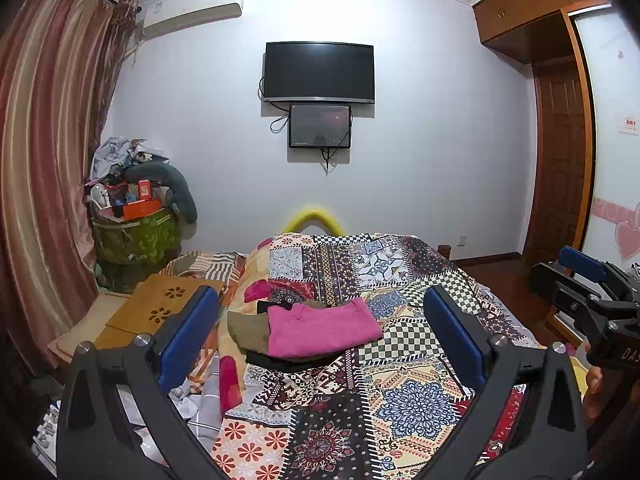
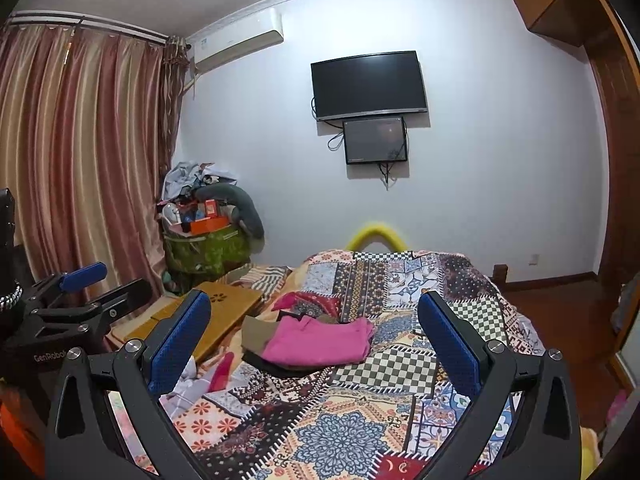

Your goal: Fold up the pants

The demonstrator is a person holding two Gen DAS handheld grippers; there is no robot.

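Both grippers' fingers (image 1: 192,332) spread wide, well short of folded pink pants (image 1: 320,330).

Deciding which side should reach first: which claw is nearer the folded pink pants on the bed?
Too close to call. The left claw and right claw both hang open above the quilt, short of the pink pants, side by side.

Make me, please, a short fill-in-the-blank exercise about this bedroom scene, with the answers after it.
1. The folded garment on top of the pile of clothes is ____ in colour.
2. The pile lies on a patchwork quilt that covers the ____.
3. The left tool and the right tool both hold ____.
4. The television on the wall is switched ____.

Answers: pink; bed; nothing; off
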